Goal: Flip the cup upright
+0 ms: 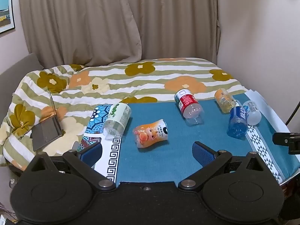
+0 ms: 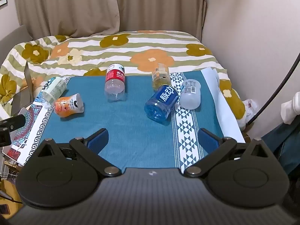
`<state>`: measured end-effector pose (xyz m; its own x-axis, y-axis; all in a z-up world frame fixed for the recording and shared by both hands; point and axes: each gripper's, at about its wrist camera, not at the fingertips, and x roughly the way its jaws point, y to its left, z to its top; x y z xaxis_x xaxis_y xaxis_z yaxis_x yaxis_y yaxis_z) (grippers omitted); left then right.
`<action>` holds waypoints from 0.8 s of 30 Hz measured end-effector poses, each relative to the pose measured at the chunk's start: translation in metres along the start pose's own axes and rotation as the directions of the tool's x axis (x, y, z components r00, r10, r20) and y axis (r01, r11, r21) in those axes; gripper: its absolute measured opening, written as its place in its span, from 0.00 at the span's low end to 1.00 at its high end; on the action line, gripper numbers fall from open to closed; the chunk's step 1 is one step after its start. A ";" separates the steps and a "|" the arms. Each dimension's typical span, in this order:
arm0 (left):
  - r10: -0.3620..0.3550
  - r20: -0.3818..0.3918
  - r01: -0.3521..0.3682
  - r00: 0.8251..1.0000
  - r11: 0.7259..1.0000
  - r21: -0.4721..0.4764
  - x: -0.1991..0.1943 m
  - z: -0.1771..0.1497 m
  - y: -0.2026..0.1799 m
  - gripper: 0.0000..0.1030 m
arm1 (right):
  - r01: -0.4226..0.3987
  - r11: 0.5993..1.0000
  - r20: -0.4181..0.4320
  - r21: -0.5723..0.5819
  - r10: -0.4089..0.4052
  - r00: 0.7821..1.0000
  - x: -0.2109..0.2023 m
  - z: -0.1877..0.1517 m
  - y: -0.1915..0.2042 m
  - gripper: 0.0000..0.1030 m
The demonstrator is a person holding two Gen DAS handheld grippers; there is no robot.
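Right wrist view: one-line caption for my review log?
Open right gripper hovers over blue cloth strewn with six toppled cups.

The framed picture [image 1: 5,12] is cut off by the left edge. The laptop [image 2: 26,86] is mostly hidden beyond the frame (screen unreadable). Small print on the blue cup [image 2: 162,103] is illegible.

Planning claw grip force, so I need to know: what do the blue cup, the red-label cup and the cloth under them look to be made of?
Blue cup: likely thin clear plastic, glossy and blue-tinted, since the moulded base shows through. Red-label cup: clear colourless plastic with a printed red wrap; the cloth is visible through it. Cloth: woven fabric, matte teal, no shine.
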<state>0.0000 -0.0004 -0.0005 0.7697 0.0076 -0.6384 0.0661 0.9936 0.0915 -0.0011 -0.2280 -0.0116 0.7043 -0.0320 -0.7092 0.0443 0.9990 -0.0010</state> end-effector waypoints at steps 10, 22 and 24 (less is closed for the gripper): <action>0.010 -0.007 -0.010 1.000 1.000 -0.001 0.002 0.001 0.004 1.00 | 0.003 1.000 0.000 0.000 -0.003 1.000 0.001 -0.001 0.002 1.00; -0.006 0.006 0.006 1.000 1.000 0.012 0.000 0.003 0.001 1.00 | 0.000 1.000 -0.005 0.001 0.000 1.000 0.002 -0.002 0.004 1.00; -0.006 0.006 0.006 1.000 1.000 0.011 0.000 0.003 0.001 1.00 | 0.000 1.000 -0.005 0.002 0.000 1.000 0.003 -0.002 0.004 1.00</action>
<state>0.0018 0.0006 0.0022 0.7733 0.0008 -0.6340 0.0779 0.9923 0.0962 0.0004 -0.2239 -0.0151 0.7005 -0.0319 -0.7130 0.0455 0.9990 -0.0001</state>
